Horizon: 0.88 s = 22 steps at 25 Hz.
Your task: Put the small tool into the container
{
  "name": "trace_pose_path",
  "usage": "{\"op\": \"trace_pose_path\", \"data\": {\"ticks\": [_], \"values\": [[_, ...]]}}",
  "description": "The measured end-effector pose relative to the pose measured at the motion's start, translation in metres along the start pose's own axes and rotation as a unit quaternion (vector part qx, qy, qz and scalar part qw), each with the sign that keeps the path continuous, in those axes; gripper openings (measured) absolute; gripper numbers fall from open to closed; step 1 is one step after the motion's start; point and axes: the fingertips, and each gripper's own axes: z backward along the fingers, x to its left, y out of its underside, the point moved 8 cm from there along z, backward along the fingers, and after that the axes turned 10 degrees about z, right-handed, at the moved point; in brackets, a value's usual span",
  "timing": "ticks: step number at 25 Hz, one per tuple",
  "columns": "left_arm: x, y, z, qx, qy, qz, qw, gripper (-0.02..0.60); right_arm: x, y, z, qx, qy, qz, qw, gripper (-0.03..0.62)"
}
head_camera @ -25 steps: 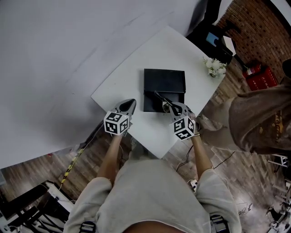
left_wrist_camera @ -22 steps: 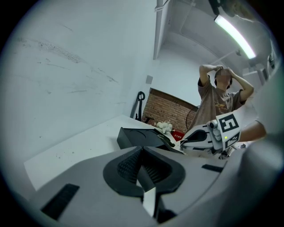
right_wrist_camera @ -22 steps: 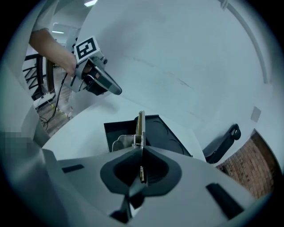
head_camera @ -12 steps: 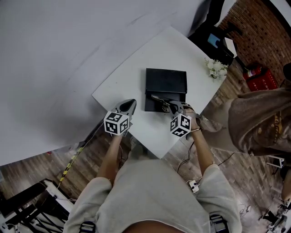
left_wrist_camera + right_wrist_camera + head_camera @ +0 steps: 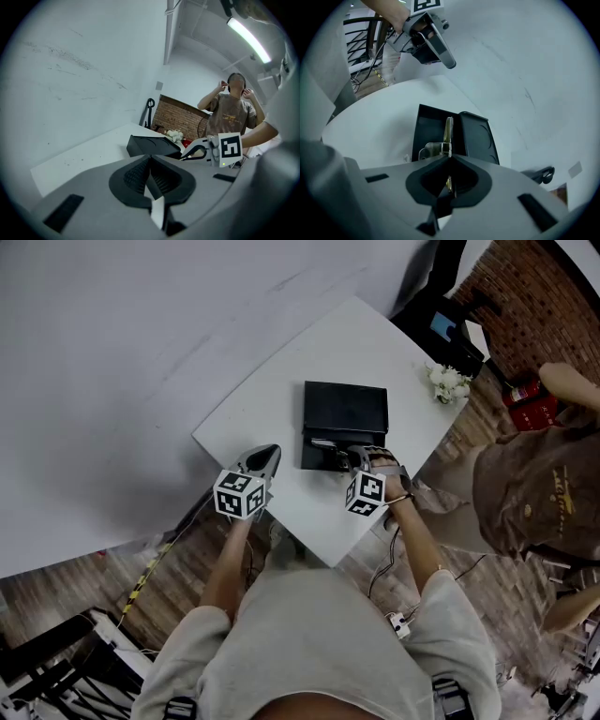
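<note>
Swung leftward since the earlier frames: right gripper (image 5: 349,461), which brought the small tool (image 5: 448,129) flatter over the near compartment of the black container (image 5: 345,407). Its fingers were clamped on the tool. Judged: tool not yet released, drop looked close. Left gripper (image 5: 263,459) sat idle beside the container, fingers pressed together, empty. White surface (image 5: 272,395) also carried a flower bunch (image 5: 446,381). Wood floor (image 5: 84,601), brick wall (image 5: 534,296), bystander (image 5: 530,493) at right.

The table's (image 5: 281,371) far corner and left edge lie bare. The black container (image 5: 345,404) fills the middle, and the right gripper (image 5: 449,158), clamping the small tool (image 5: 448,127), hangs over its near end. Flowers (image 5: 444,381) crowd the right corner.
</note>
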Motion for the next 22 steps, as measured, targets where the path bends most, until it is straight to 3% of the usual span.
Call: {"op": "trace_pose_path", "data": {"ticks": [16, 22], "values": [[0.009, 0.005, 0.016, -0.002, -0.013, 0.008, 0.9999, 0.012, 0.002, -0.002, -0.037, 0.035, -0.011, 0.044, 0.998, 0.003], [0.012, 0.007, 0.023, -0.002, -0.020, 0.010, 0.9997, 0.012, 0.003, 0.000, -0.045, 0.050, 0.007, 0.046, 0.998, 0.003]]}}
